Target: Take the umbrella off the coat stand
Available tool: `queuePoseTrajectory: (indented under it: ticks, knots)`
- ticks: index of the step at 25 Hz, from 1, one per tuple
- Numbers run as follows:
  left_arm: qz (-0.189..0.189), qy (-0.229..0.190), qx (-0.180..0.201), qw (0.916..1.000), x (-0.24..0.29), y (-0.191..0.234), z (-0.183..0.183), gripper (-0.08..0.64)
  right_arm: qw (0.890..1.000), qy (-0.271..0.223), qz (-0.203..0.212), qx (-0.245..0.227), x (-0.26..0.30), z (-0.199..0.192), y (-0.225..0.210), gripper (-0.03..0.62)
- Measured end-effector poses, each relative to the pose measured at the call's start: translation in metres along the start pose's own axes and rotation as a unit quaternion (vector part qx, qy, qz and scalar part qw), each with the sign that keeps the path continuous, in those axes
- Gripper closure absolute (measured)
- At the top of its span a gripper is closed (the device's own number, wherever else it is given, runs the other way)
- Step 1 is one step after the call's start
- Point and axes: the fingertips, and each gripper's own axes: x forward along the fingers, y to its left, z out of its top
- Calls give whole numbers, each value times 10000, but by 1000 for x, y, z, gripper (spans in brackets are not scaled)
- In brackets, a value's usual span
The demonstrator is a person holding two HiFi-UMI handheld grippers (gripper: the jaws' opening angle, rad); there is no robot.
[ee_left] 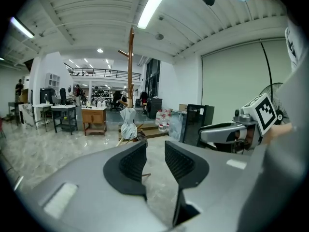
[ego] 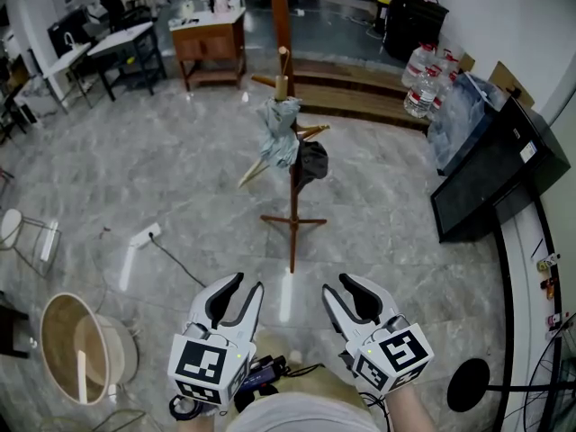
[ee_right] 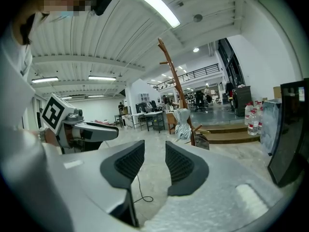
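The wooden coat stand [ego: 292,178] rises from the marble floor a few steps ahead of me. A folded pale grey-blue umbrella [ego: 281,131] hangs from one of its upper pegs, with a dark bag [ego: 312,162] on a lower peg beside it. My left gripper [ego: 247,283] and right gripper [ego: 337,284] are held side by side near my body, far short of the stand. Both are open with nothing between their pads. The left gripper [ee_left: 155,146] view shows the umbrella [ee_left: 128,124] small beyond its jaws. Beyond the right gripper [ee_right: 154,146], the umbrella [ee_right: 183,124] is also distant.
Behind the stand are a wooden desk [ego: 209,43] and low wooden steps [ego: 360,93]. Water bottles [ego: 423,79] and a black cabinet [ego: 495,165] line the right wall. A round basket [ego: 85,345] and a power strip with cable [ego: 144,237] lie at the left.
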Motion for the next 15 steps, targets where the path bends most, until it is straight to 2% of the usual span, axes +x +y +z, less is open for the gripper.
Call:
queuePoseTrajectory:
  ticks: [9,15]
  knots:
    - [34,-59,34,10000,-2,-8,2,437,9999,-102,-7,15,-13,-1,-4,457]
    - [-86,-68,63,9999,12,-14,7,437,9998,-127,-129,25,-16,0,-16,453]
